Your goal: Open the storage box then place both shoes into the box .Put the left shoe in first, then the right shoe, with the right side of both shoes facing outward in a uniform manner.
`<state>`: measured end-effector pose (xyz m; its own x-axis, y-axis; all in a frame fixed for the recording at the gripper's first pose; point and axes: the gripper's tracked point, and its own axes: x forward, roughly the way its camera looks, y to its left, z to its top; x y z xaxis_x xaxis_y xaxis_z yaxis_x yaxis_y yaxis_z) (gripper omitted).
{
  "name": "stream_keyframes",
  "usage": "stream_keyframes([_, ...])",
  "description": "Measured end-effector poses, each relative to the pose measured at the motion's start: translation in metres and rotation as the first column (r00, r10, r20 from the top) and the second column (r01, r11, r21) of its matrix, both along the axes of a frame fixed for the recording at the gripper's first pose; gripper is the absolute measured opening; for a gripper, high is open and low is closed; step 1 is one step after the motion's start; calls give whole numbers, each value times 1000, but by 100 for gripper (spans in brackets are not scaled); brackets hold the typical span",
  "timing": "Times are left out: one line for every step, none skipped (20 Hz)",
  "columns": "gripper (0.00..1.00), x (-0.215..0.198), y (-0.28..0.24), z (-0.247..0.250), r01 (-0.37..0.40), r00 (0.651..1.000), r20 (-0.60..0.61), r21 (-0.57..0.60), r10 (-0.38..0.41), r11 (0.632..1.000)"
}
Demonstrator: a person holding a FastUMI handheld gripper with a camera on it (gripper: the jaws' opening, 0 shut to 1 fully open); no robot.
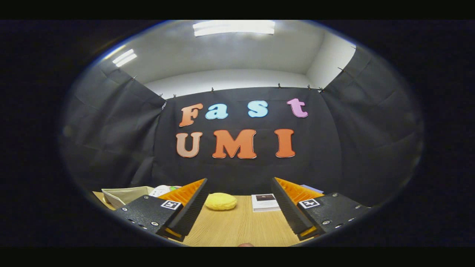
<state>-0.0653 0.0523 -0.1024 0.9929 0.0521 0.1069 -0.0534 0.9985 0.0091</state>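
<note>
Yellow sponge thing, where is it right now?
In the gripper view the yellow sponge lies on the wooden table, beyond the open tongs and nearer the left finger, with a printed card to its right.

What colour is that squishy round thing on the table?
Yellow. The soft round lump lies beyond the open gripper, in the gripper view.

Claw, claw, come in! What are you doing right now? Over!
Claw open, holding nothing. Beige box beyond the left finger, untouched. Yellow lump and a booklet on the table ahead.
</note>
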Motion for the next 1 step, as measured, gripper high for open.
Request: stream_keyframes([99,2,-3,0,7,1000,2,6,-7,1000])
